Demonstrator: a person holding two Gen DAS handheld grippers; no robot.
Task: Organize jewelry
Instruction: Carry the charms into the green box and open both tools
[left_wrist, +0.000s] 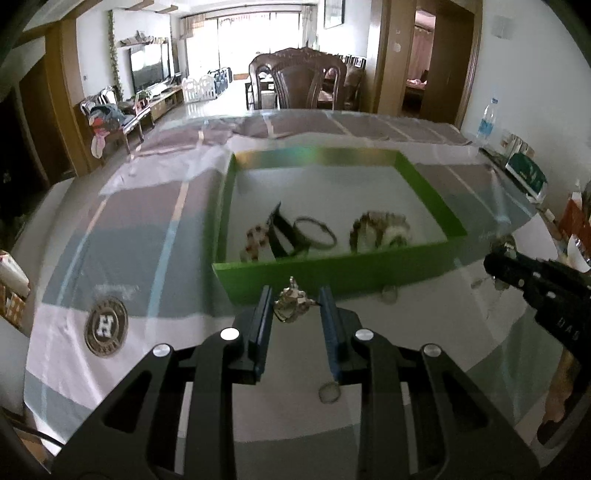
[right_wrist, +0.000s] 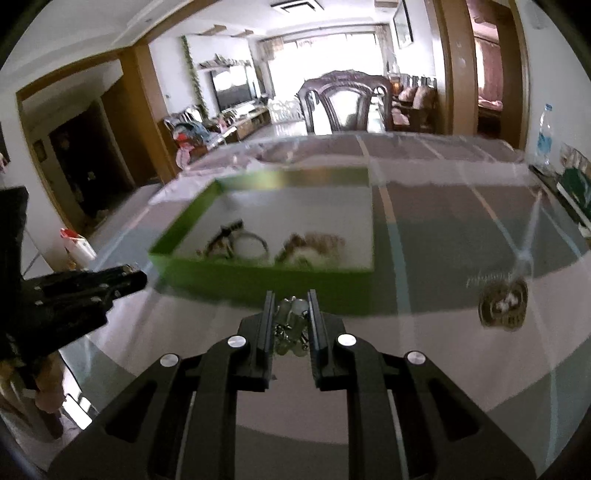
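- my left gripper (left_wrist: 295, 301) is closed narrow on a small gold brooch-like piece (left_wrist: 291, 303); its pointed tip sticks up and away from me, between the blue pads, above the table.
- my right gripper (right_wrist: 291, 314) is pinched tight on a small cluster of silvery pale-green jewelry (right_wrist: 291, 321); it hangs lengthwise between the fingers. exact type not legible.
- green box (left_wrist: 258, 275) lies just ahead of both grippers on the tablecloth (left_wrist: 147, 221); white floor inside, long side across the view.
- inside the box: a black strap (left_wrist: 282, 230) tilted on its edge, a thin bangle (left_wrist: 317, 230) lying flat beside it, a beaded piece (left_wrist: 255, 240) at the left, a heaped pale bracelet (left_wrist: 380, 229) at the right.
- writing: round emblem (left_wrist: 106, 326) on the cloth shows a bold "h"; the ring text around it is too small to read. letters on the right gripper's body (left_wrist: 565, 330) are partly legible, not certain.
- left view only: a loose ring (left_wrist: 328, 391) lies on the table under my left fingers, and a green-and-white packet (left_wrist: 526, 177) sits at the table's far right edge.
- right view only: the left gripper's side (right_wrist: 92, 286) at frame left; the emblem (right_wrist: 502, 302) blurred at right.
- both views: a water bottle (right_wrist: 545, 134) by the wall and a dark carved chair (left_wrist: 299, 83) behind the table.
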